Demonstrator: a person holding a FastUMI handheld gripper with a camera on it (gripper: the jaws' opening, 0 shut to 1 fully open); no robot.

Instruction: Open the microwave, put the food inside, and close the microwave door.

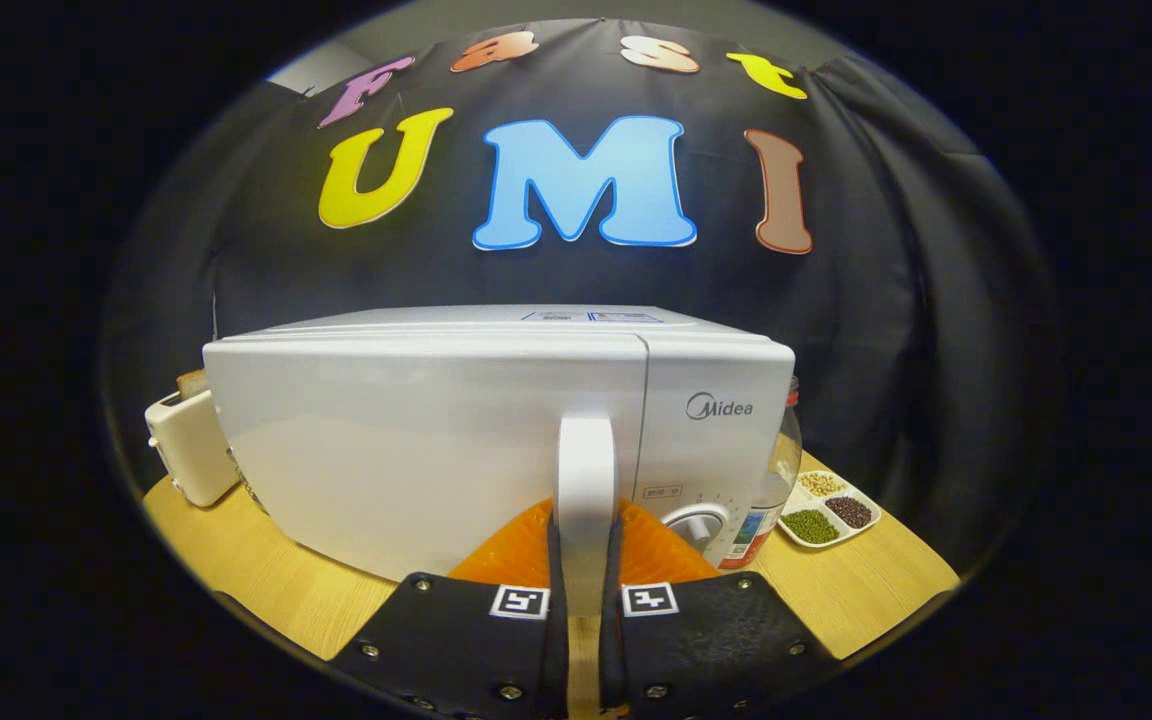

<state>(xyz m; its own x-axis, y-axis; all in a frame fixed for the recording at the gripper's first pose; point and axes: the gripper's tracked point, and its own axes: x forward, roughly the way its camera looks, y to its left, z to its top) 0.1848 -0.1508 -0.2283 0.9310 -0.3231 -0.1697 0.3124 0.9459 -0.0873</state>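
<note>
Microwave [456, 440] sits on the wooden surface [266, 580], white, door closed, right in front of the hand-held gripper. Far left, a cream toaster [188, 445] stands touching or just beside the microwave's left side, with a slice of bread [192, 381] poking out the top. Door handle [586, 490] is a white vertical bar at the door's right edge. Hand-held gripper [585, 560] is closed narrow around that handle, both dark fingers [553, 580] pressing its sides, orange parts behind them. Right of the handle is the control panel with a round dial [698, 522]. Further right, a clear jar [771, 480] stands just beside the microwave. Far right, a white divided dish [829, 508] holds beans in separate compartments.
</note>
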